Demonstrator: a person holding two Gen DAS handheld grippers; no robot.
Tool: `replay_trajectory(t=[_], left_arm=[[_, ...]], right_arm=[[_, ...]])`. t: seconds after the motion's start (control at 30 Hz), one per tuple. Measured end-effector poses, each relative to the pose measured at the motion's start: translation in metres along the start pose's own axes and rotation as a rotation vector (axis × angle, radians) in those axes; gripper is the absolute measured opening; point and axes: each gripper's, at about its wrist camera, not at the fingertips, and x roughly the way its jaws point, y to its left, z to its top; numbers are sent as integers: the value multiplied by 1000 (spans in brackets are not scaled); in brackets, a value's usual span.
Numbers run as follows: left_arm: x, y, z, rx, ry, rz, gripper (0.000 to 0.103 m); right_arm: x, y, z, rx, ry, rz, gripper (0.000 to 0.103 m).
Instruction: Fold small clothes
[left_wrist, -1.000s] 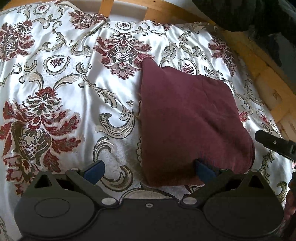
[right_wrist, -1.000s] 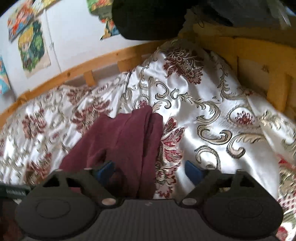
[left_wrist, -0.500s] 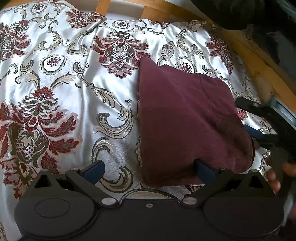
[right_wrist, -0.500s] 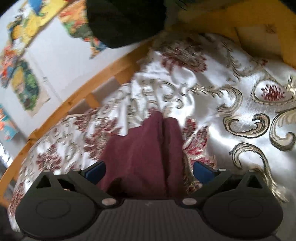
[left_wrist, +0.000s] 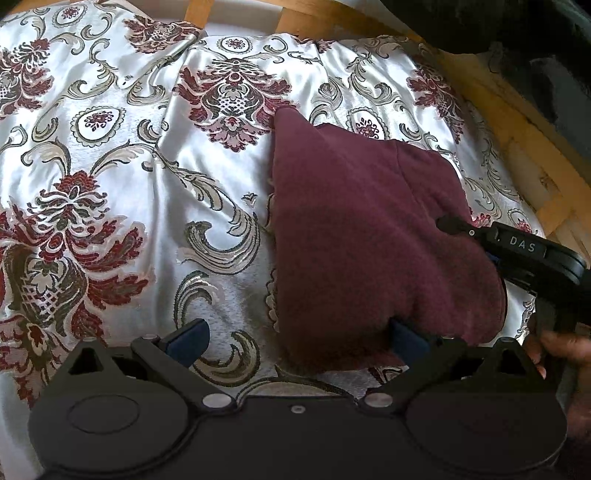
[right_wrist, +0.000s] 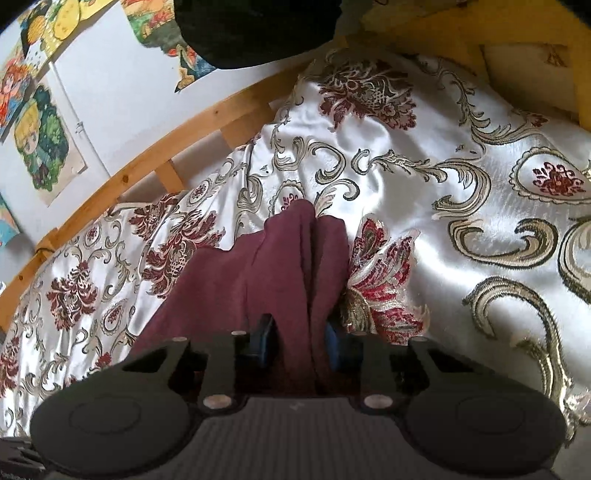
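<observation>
Pinching the near right edge of the folded maroon garment (right_wrist: 280, 266), the right gripper (right_wrist: 299, 341) has its fingers pressed onto the cloth; the left gripper (left_wrist: 295, 336) stands spread at its near edge. Lying on the satin bedspread (left_wrist: 110, 192), the cloth looks soft, light, limp; edges offer the best hold.

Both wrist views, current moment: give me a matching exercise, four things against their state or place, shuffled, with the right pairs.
Things:
1. left tool
2. right tool
3. maroon garment
4. cartoon posters

States or places:
A. on the white wall behind the wooden frame
B. closed on a bunched fold of cloth
C. lying folded on the floral bedspread
D. wide open, one finger tucked at the cloth's near edge

Pairs: 1-D, 2-B, 3-C, 4-A
</observation>
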Motion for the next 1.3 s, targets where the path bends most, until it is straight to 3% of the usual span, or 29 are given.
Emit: replay_trajectory(t=[0.2, 0.33, 0.5, 0.67, 0.77, 1.3], left_arm=[[0, 3, 0, -9, 11, -14, 102], [0, 3, 0, -14, 15, -16, 102], [0, 3, 0, -11, 13, -12, 102], [0, 3, 0, -12, 14, -13, 102], [0, 3, 0, -12, 14, -13, 102], [1, 3, 3, -9, 28, -19, 102]], right_arm=[[2, -3, -3, 2, 2, -1, 32], [3, -8, -4, 35, 2, -7, 43], [4, -10, -4, 34, 3, -7, 43], [2, 1, -5, -50, -9, -12, 31], [1, 9, -6, -103, -16, -28, 30], [1, 8, -6, -113, -18, -28, 30]])
